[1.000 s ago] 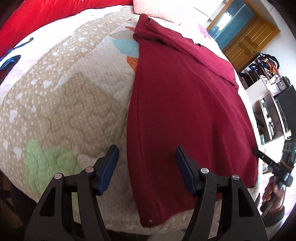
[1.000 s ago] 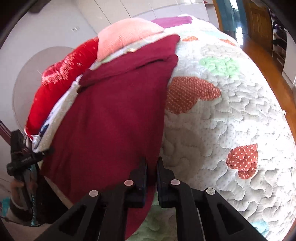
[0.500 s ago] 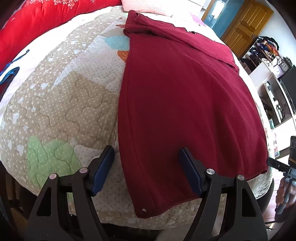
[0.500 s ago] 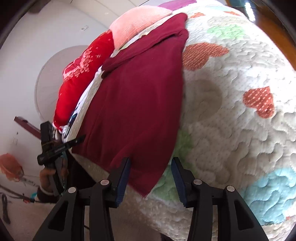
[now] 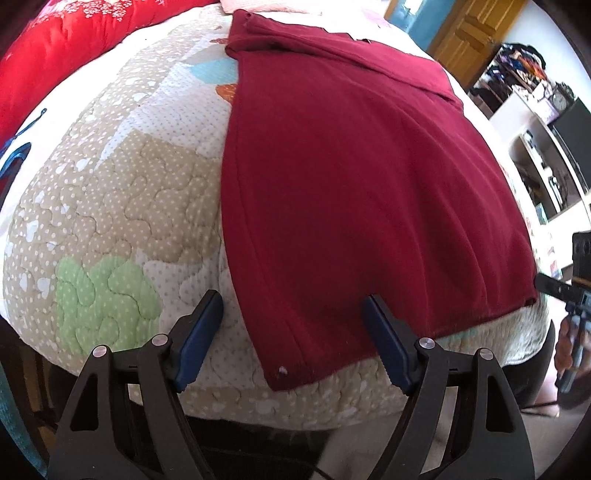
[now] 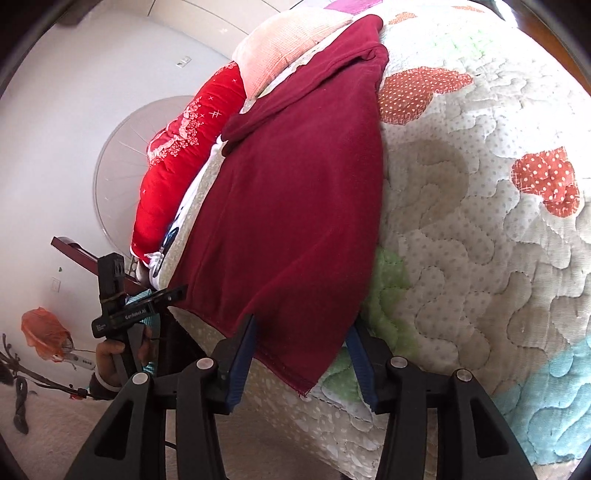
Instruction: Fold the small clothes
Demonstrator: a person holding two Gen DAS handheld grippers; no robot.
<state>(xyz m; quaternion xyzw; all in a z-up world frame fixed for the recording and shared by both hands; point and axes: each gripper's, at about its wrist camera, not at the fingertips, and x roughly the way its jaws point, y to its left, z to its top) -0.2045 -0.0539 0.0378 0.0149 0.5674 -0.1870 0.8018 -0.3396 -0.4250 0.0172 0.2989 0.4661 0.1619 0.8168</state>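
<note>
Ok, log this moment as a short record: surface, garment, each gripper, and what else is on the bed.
surface: patchwork quilted bedspread with dotted heart patches
garment: dark red knit garment, spread flat, near hem at the bed's edge
left gripper: open, jaws just been opening, straddling the hem's near corner, pads not pressing
right gripper: open, jaws just been opening, the hem's other corner between them
also on bed: bright red padded blanket; pale pink pillow
fold: not yet begun

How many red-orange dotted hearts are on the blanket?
3 show in the right wrist view: one beside the dark red garment, one at the right, a sliver on top. The garment may hide more.
</note>
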